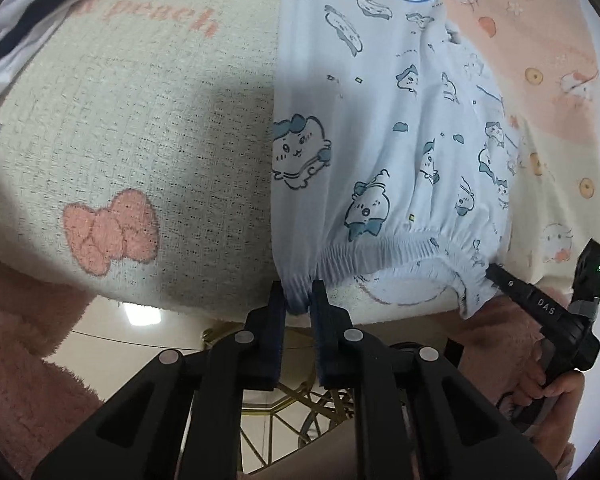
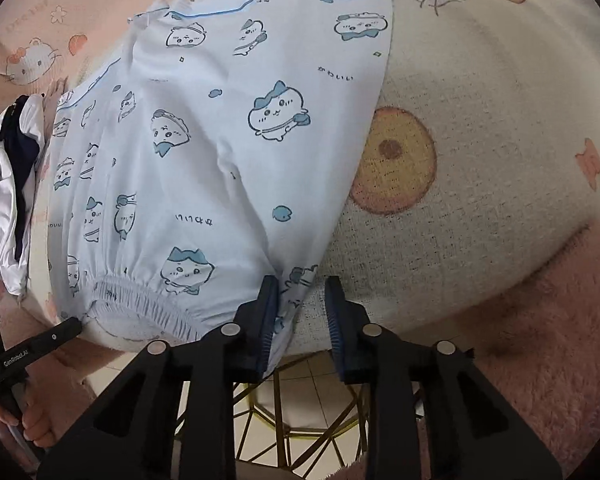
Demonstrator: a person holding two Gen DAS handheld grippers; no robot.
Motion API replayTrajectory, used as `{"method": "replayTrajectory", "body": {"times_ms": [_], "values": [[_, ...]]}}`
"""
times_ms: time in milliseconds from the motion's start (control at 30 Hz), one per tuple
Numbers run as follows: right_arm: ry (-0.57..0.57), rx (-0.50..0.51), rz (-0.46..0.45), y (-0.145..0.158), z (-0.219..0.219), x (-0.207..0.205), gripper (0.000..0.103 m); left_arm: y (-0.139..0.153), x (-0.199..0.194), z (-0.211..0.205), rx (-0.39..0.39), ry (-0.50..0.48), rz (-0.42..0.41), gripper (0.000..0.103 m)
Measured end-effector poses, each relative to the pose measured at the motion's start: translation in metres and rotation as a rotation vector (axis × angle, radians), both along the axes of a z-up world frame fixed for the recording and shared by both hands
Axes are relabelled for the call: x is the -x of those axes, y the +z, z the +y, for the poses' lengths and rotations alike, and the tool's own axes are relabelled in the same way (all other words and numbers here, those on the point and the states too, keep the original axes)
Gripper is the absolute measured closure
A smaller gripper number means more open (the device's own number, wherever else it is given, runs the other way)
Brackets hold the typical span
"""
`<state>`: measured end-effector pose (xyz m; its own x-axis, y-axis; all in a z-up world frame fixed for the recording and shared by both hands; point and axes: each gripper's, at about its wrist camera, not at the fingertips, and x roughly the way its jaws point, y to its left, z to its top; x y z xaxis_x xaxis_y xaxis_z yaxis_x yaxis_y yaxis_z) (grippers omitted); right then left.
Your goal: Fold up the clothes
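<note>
Our left gripper at the bottom centre of its view pinches the gathered waistband corner of the shorts. Our right gripper, low in its own view, stands spread, the other waistband corner against one finger but not pressed. The shorts lie flat on the blanket, running up toward the top of both frames. We judge them light, soft and floppy; the elastic waistband gives the firmest hold, so we grip both corners there.
</note>
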<state>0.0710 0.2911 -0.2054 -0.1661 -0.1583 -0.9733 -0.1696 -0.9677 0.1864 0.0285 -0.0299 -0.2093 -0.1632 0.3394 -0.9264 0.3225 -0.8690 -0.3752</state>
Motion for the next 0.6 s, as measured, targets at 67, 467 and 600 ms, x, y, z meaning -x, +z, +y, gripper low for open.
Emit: {"method": "replayTrajectory", "body": {"times_ms": [67, 467, 600], "values": [[0.002, 0.005, 0.043, 0.009, -0.002, -0.001, 0.072, 0.018, 0.002, 0.006, 0.067, -0.016, 0.082, 0.086], [-0.129, 0.092, 0.254, 0.055, 0.015, 0.013, 0.072, 0.013, 0.015, 0.051, 0.202, -0.263, 0.085, 0.071], [-0.128, 0.087, 0.398, 0.109, 0.053, 0.058, 0.062, 0.034, 0.027, 0.046, 0.180, -0.264, 0.142, 0.071]]}}
